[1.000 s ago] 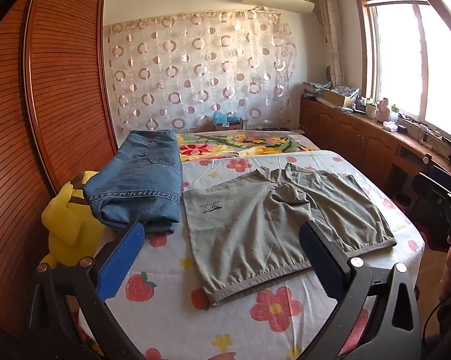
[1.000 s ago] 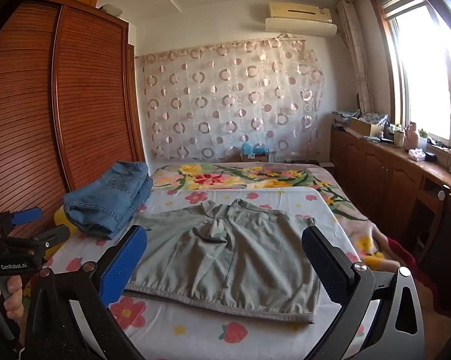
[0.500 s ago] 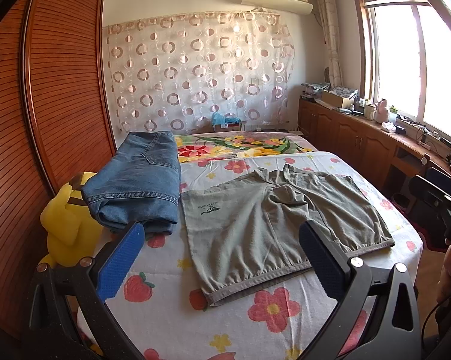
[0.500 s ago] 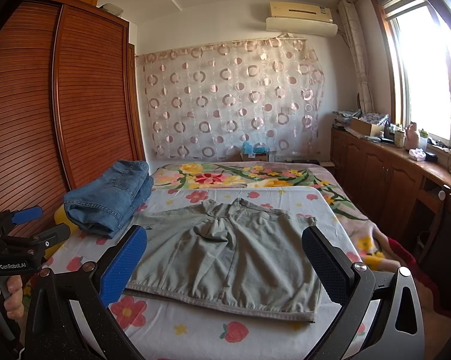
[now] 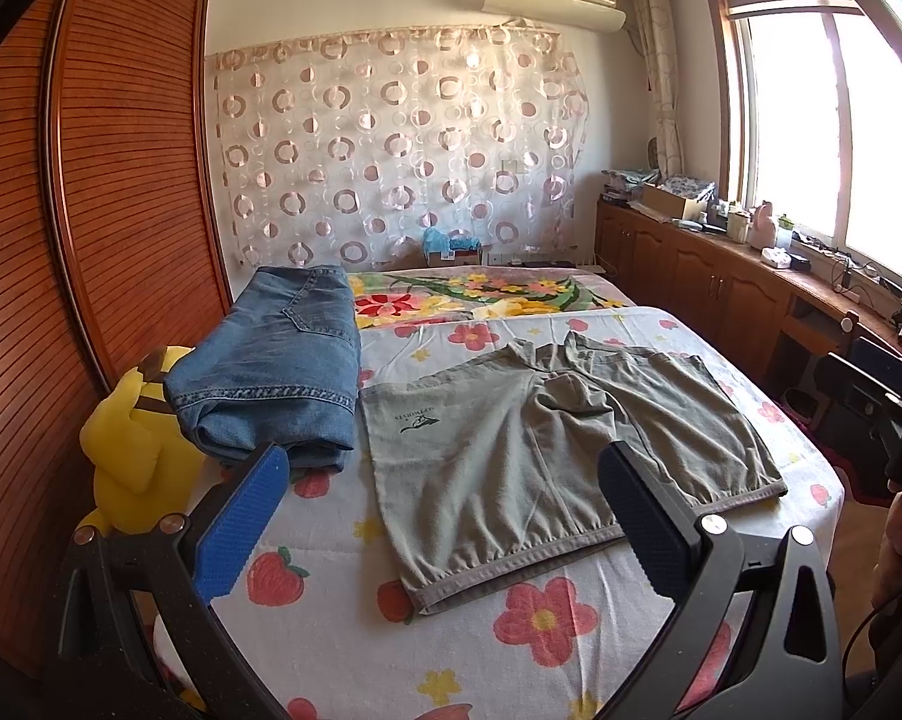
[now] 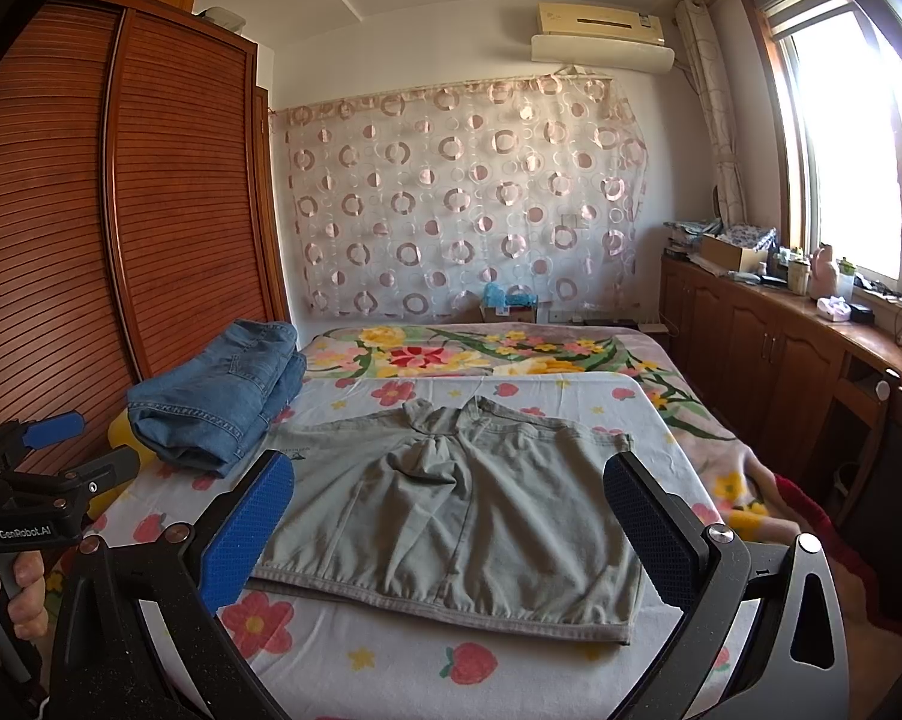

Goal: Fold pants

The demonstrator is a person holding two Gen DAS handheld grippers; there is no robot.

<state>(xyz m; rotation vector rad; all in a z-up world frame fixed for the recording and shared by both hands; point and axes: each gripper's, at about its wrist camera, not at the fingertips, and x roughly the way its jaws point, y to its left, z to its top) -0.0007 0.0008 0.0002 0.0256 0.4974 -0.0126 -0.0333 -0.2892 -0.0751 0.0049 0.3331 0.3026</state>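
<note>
The grey-green shorts (image 5: pixel 547 456) lie flat on the floral bedsheet (image 5: pixel 342 630), dead ahead at twelve o'clock of both grippers — waistband nearest, leg openings pointing away. Their long axis runs nine to three. Left gripper (image 5: pixel 438 516) and right gripper (image 6: pixel 447 528) are spread wide, holding nothing — about equally near.

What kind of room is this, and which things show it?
Most likely a home bedroom: a bed with a flowered sheet, a tall wooden wardrobe beside it, and a curtain under an air conditioner.
</note>
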